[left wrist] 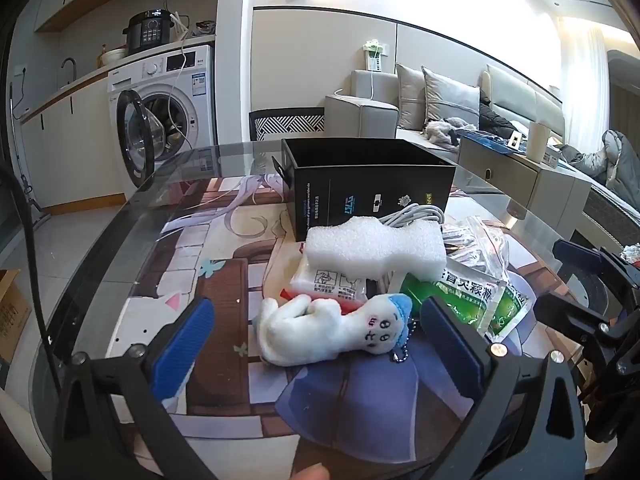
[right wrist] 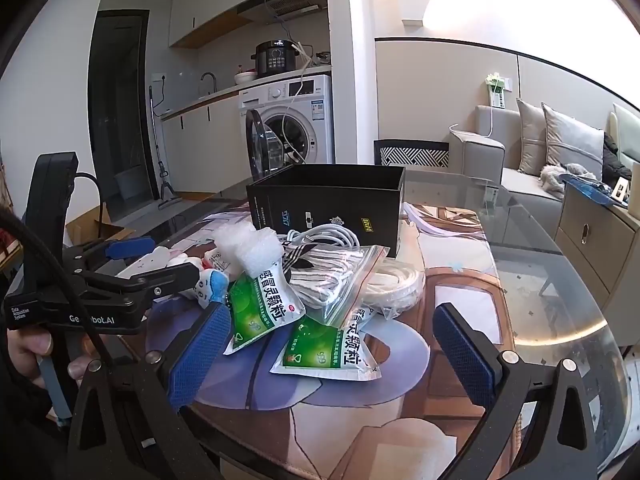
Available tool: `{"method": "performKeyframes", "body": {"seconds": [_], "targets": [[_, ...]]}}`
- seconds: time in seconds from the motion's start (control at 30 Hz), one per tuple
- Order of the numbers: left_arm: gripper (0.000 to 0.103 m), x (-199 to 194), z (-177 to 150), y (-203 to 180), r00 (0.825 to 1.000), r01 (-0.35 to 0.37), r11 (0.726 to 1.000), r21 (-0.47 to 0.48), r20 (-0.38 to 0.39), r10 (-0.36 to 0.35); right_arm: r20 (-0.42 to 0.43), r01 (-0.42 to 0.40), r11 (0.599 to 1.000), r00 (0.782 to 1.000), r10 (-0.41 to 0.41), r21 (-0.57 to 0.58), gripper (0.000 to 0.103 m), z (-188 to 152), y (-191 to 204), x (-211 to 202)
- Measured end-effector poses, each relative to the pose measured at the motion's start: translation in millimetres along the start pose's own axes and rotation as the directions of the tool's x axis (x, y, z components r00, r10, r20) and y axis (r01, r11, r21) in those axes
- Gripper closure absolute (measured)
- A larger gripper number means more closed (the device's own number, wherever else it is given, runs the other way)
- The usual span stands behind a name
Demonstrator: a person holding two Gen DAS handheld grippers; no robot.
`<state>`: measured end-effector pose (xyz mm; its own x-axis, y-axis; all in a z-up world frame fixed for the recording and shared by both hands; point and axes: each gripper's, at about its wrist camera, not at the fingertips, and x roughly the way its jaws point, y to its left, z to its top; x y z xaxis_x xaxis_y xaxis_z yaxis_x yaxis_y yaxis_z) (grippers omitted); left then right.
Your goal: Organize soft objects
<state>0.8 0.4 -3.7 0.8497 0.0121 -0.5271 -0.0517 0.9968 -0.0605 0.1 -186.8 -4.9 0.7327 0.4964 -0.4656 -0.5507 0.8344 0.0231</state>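
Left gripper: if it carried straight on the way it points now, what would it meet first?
Most likely the white plush toy. It lies on the table directly ahead of the left gripper, between its wide-open jaws. The white foam block sits behind it. Depth is hard to judge through the fisheye.

A: Identify the supporting surface.
B: Round glass desk. A printed mat lies flat on it and covers the middle; the glass rim stays bare.

A: List the items resting on the mat.
B: Open black box, upright, at the far side. Plush, on its side, at the near edge of the pile. Two green sachets, flat, overlapping. Coiled white cord, right of the pile.

A: Items stacked higher?
B: Foam block, zip bag and white cable lie on other items. Their contact with the mat cannot be confirmed.
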Motion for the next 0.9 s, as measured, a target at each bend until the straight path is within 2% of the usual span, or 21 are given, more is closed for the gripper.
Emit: {"method": "performKeyframes", "body": {"seconds": [0.27,0.77,0.9], "targets": [[0.000,-0.2,-0.2,-0.2,1.000,-0.002,1.000,0.000,0.000,0.002,-0.006,-0.018,0.999,1.000,0.018,0.030,0.000,0.2,-3.0,0.9],[0.000,4.1,-2.5,0.3,1.000,-0.008,1.000,0.003,-0.016,0.008,-0.031,-0.003,0.999,1.000,0.004,0.037,0.000,-0.3,-5.0,6.2],[0.000,4.2,-2.5,0.1,1.000,-0.008,1.000,0.002,-0.015,0.008,-0.010,0.005,1.000,1.000,-0.004,0.021,0.000,-1.3,-5.3,6.7]]}}
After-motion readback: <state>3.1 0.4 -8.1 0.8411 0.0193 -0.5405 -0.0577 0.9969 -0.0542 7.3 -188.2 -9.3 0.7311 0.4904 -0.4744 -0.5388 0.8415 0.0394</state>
